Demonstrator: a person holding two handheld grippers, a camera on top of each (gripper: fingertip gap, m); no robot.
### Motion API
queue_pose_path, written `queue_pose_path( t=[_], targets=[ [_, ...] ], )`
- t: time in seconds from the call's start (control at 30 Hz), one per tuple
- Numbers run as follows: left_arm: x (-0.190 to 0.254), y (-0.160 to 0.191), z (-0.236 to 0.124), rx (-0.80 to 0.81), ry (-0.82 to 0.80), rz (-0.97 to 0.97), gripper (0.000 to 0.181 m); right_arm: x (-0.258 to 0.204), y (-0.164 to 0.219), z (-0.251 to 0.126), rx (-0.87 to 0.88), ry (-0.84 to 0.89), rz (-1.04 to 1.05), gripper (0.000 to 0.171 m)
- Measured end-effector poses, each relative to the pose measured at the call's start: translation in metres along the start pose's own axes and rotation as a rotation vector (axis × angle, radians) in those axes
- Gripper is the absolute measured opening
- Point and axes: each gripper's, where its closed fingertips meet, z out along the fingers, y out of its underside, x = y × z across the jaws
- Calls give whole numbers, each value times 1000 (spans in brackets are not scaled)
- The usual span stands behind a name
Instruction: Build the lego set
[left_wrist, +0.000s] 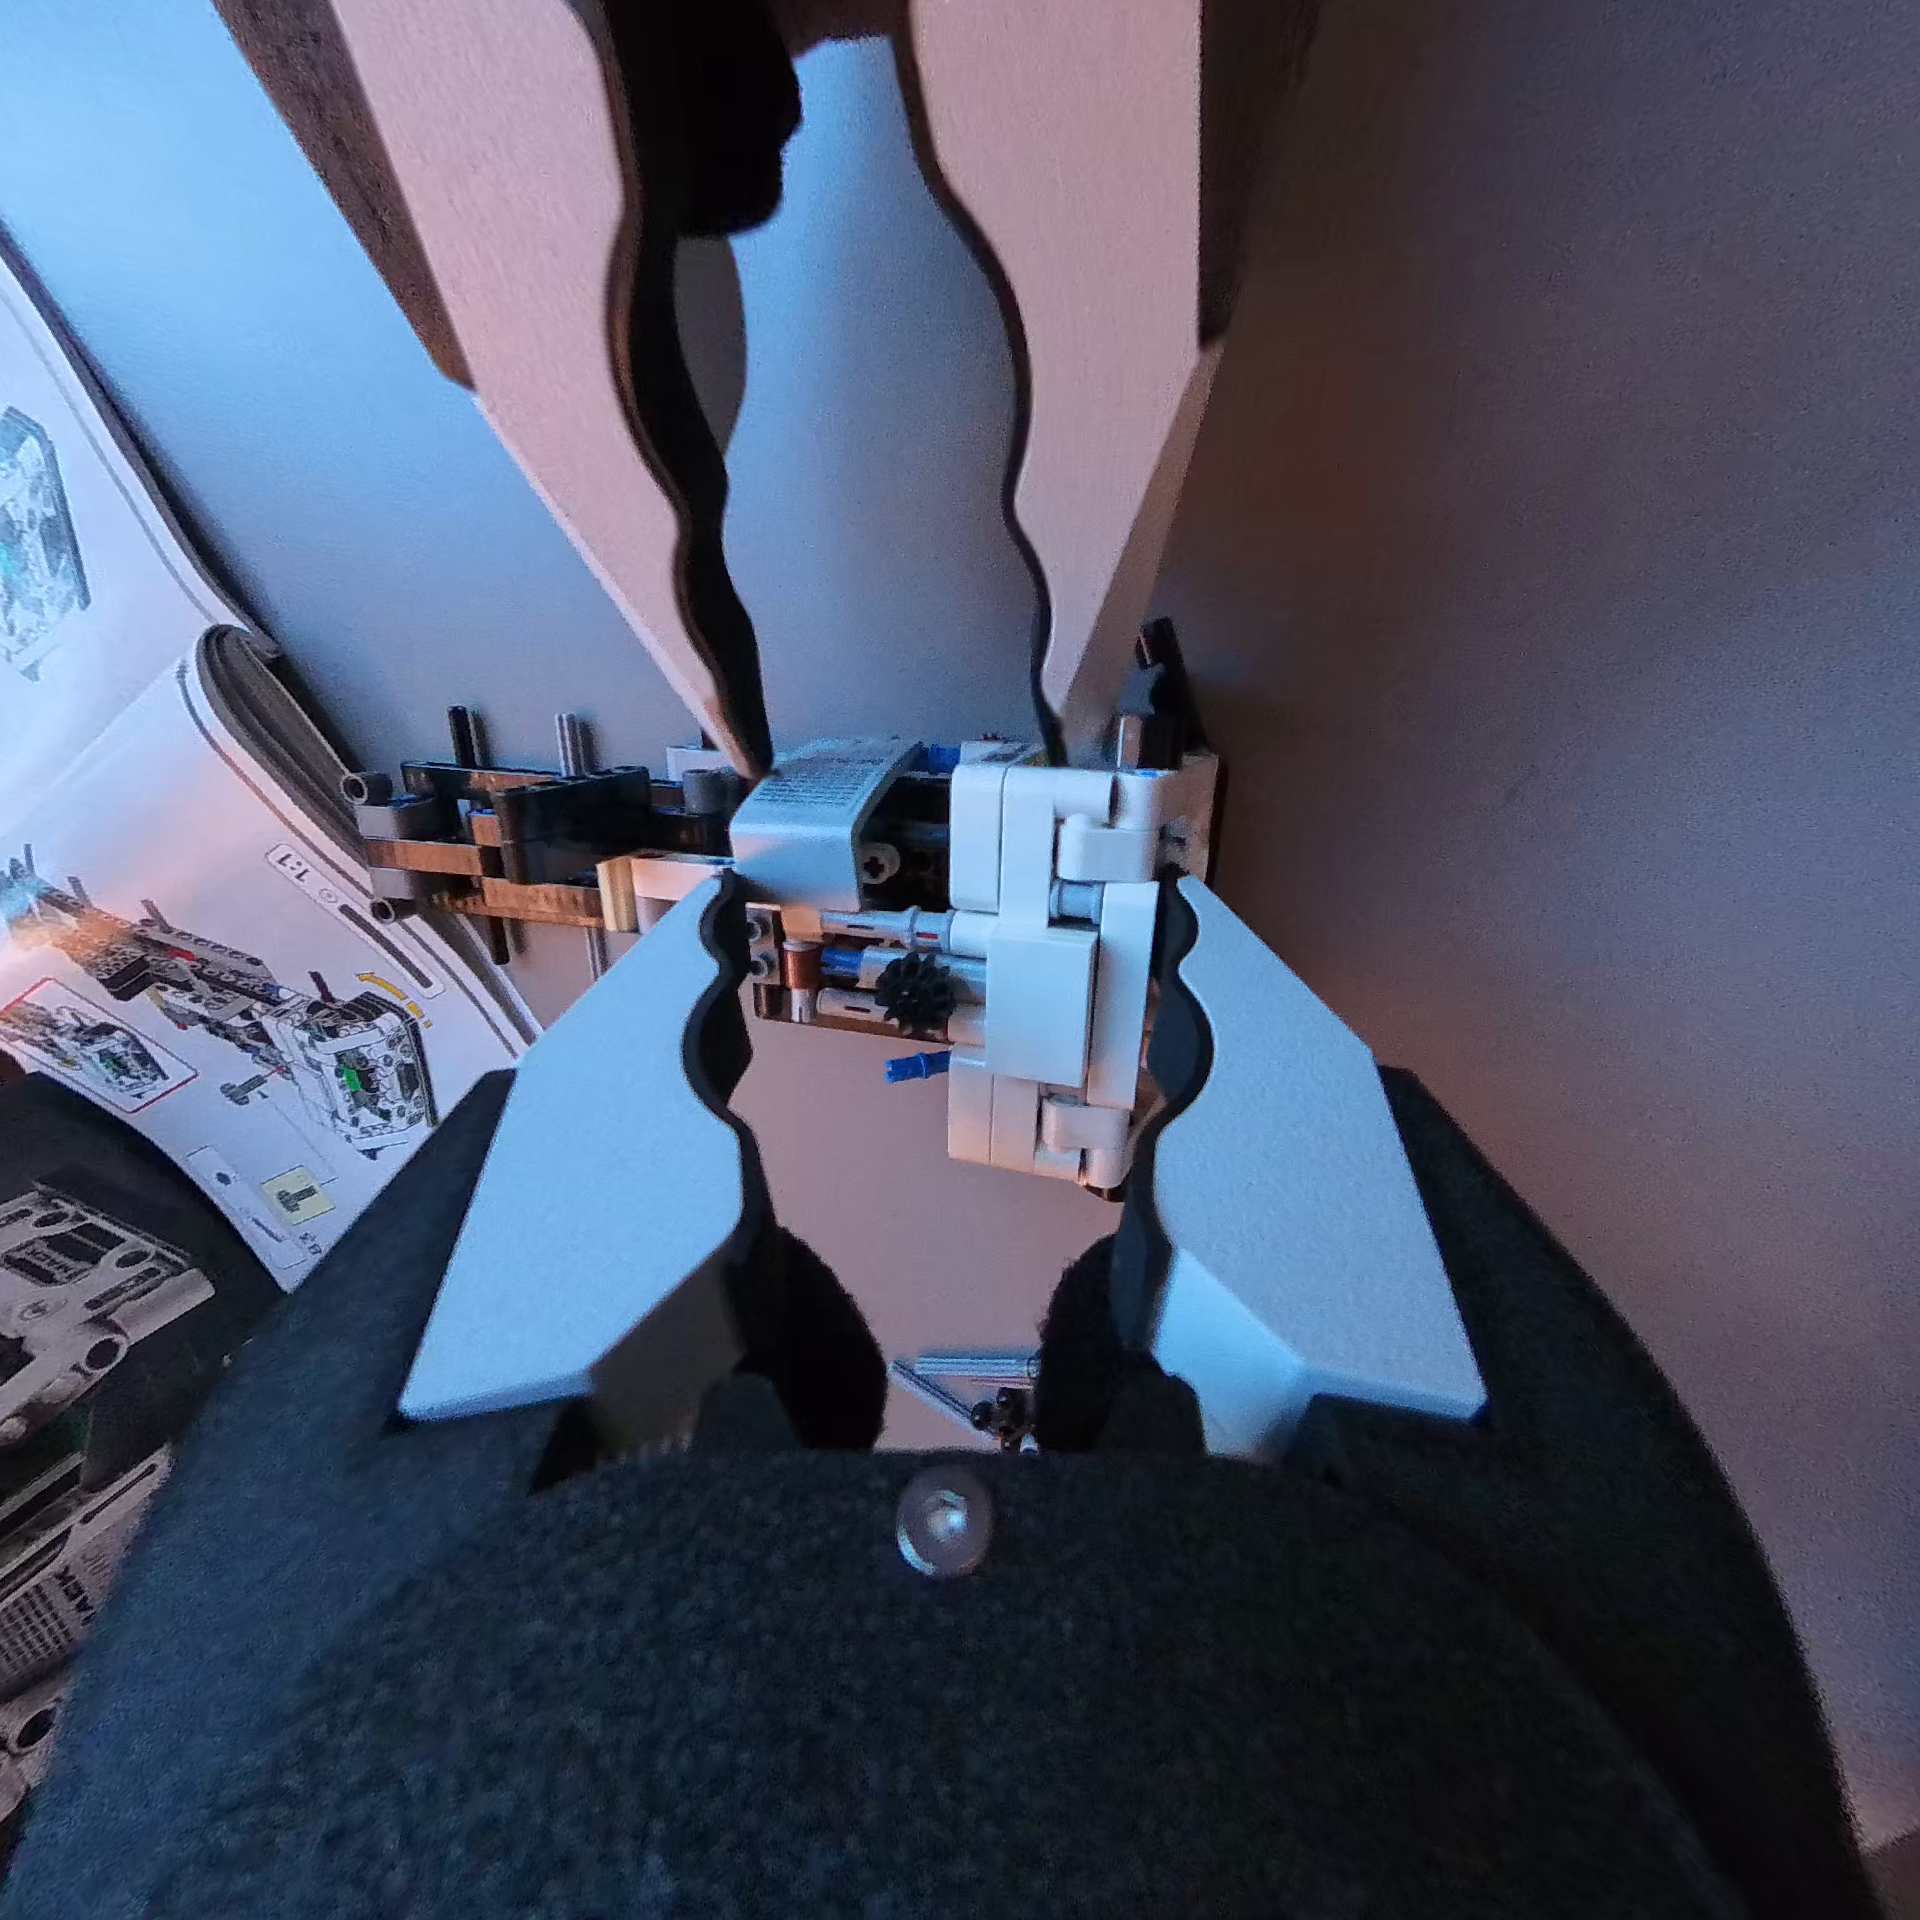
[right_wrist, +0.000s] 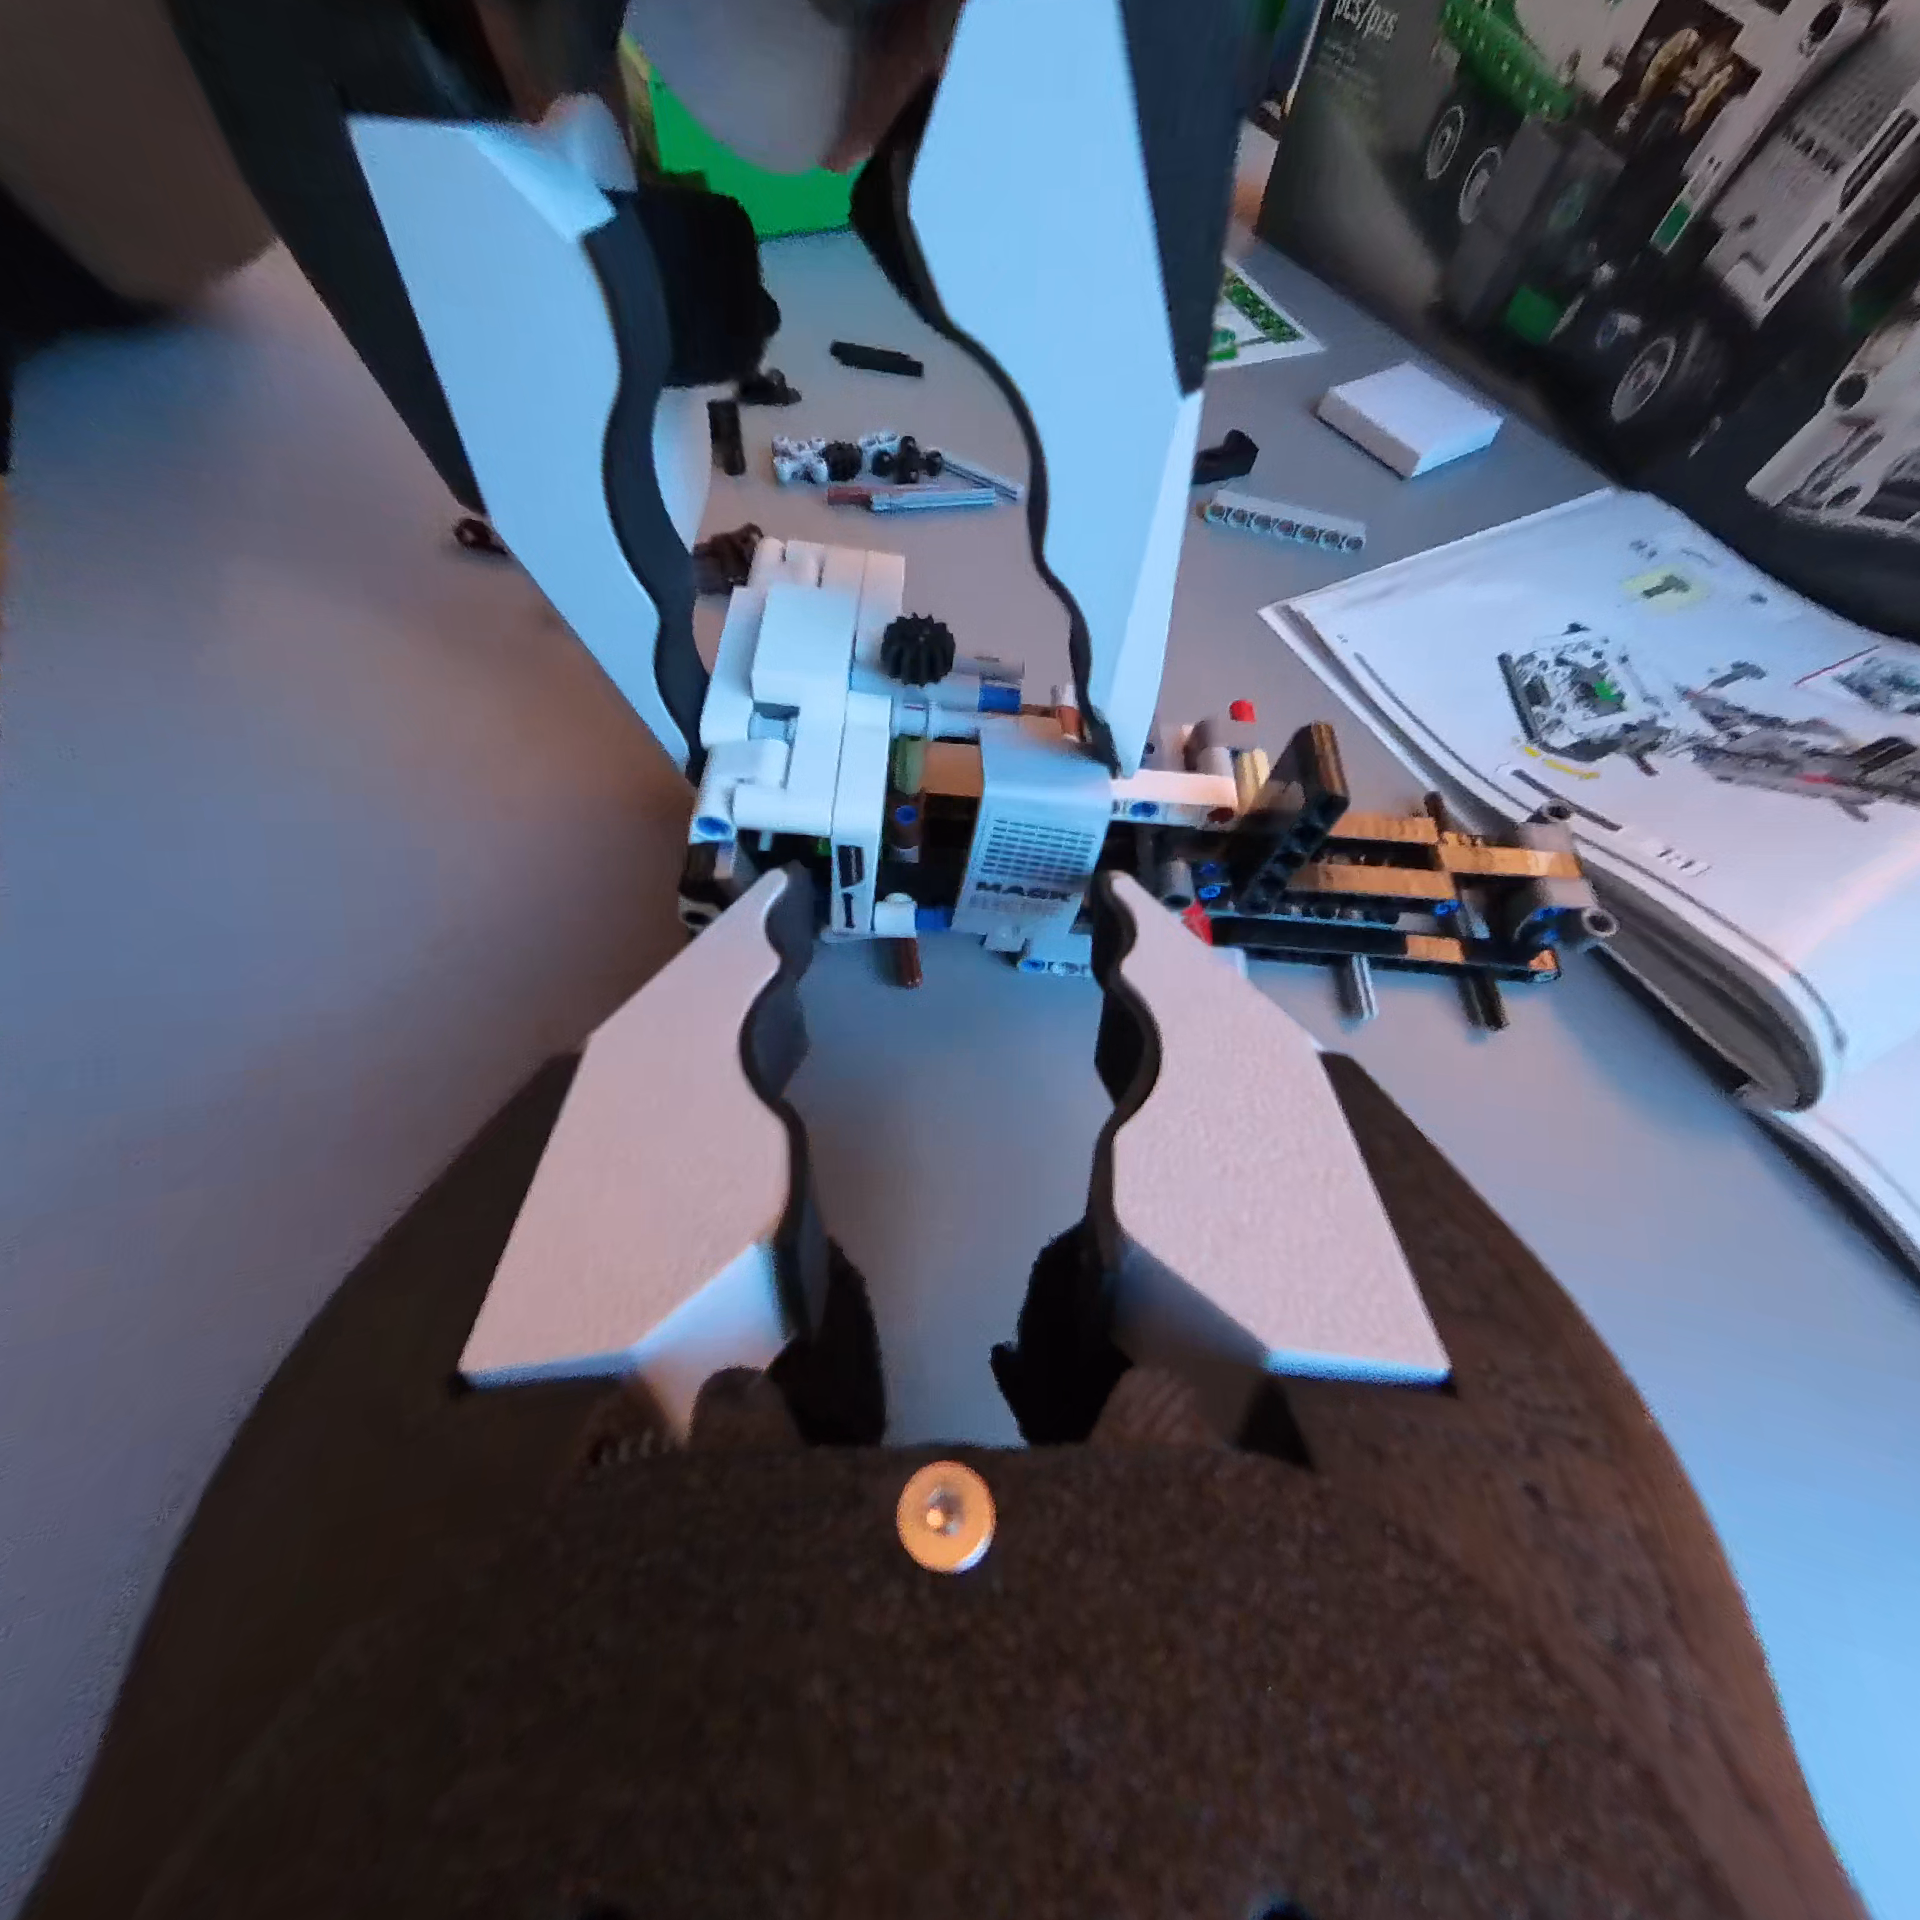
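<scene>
The half-built lego truck (right_wrist: 935, 821) lies on the grey tabletop (right_wrist: 312, 831), its black frame (right_wrist: 1382, 883) reaching toward the open instruction booklet (right_wrist: 1621, 748). Both grippers meet at its white cab from opposite sides. The left gripper (left_wrist: 945, 914) has its fingers spread wide around the cab; whether they press it I cannot tell. The right gripper (right_wrist: 940, 904) stands open, tips just beside the cab. The model looks light and stiff but likely to pop apart, so the solid white cab blocks are the safest hold, away from the small black gear (right_wrist: 918, 648) and thin pins.
</scene>
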Motion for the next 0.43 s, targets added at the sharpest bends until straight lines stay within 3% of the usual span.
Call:
queue_pose_path(
  t=[0.43],
  targets=[
    [-1,1,0,-4,-10,-3,79,1,0,7,24,51,-48,49]
  ],
)
